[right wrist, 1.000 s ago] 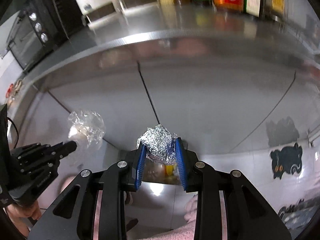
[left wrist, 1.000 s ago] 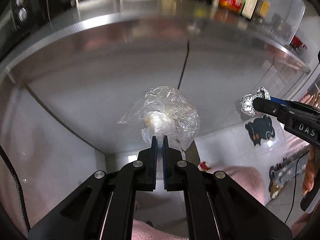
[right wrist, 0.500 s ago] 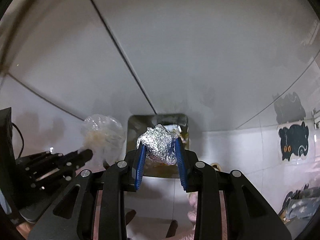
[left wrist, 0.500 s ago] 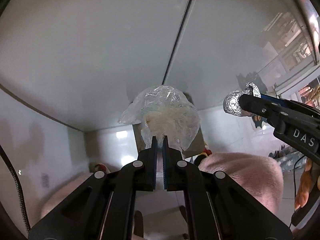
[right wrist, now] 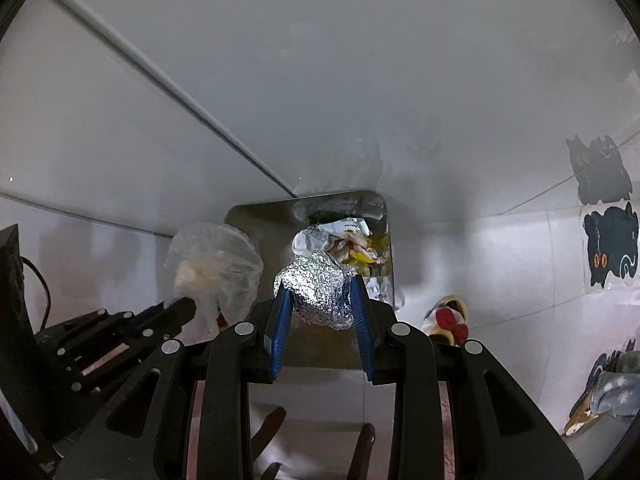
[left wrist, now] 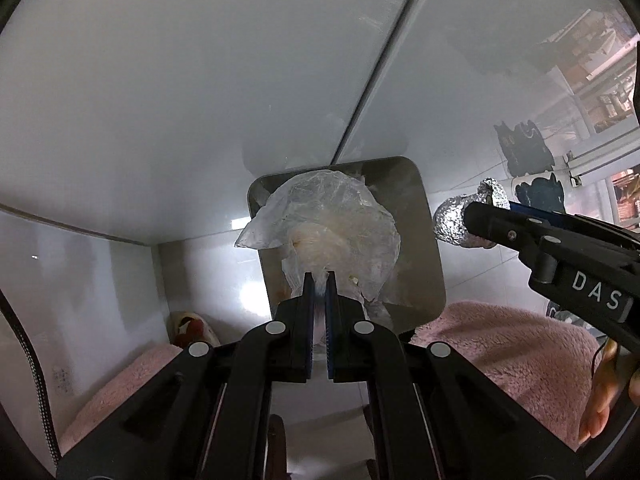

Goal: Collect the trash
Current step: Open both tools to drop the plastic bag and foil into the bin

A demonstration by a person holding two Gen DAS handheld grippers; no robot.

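My left gripper (left wrist: 319, 280) is shut on a crumpled clear plastic bag (left wrist: 332, 232) with something pale inside, held right above the open metal trash bin (left wrist: 420, 208) on the floor. My right gripper (right wrist: 320, 292) is shut on a crumpled foil ball (right wrist: 316, 292), also over the bin (right wrist: 260, 220), which holds wrappers and scraps (right wrist: 352, 244). In the left wrist view the foil ball (left wrist: 456, 220) and the right gripper (left wrist: 476, 220) sit to the right of the bag. In the right wrist view the bag (right wrist: 216, 264) and the left gripper (right wrist: 184, 306) are at the left.
White cabinet fronts (left wrist: 200, 80) rise behind the bin. The white tiled floor (right wrist: 500, 260) has black cat stickers (right wrist: 608, 248). Pink fleece legs (left wrist: 512, 344) and a red-and-yellow slipper (right wrist: 448, 320) are beside the bin.
Both grippers have dropped from counter height and tilted down, keeping their loads. The countertop has left view and the trash bin has come in under the bag and foil ball.
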